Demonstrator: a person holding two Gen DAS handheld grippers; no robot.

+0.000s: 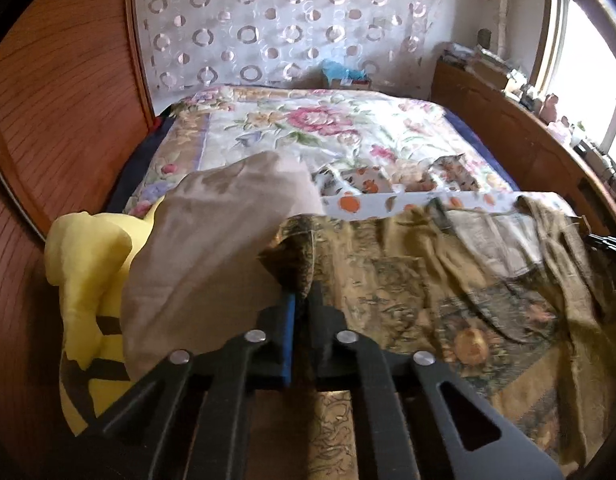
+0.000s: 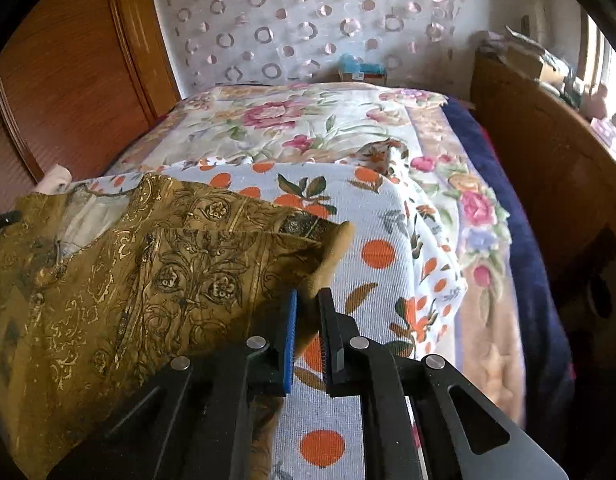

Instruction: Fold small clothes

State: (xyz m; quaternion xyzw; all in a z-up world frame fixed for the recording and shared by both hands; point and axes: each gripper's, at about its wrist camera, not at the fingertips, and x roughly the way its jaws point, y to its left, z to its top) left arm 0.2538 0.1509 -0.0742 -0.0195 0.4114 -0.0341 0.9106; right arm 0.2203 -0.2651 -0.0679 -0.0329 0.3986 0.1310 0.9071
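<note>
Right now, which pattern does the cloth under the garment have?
White cloth with orange dots, fruits and leaves, best in the right wrist view.

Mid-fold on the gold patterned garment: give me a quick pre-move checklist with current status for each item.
1. left gripper pinching gold garment: ok, jaws closed on its edge.
2. right gripper pinching the garment's edge: cannot tell; a gap shows between the jaws.
3. Beige cloth clear of the fold: not ok, it drapes over the left gripper.
4. Yellow plush off the garment: ok.
5. Orange-dotted cloth flat underneath: ok.
</note>
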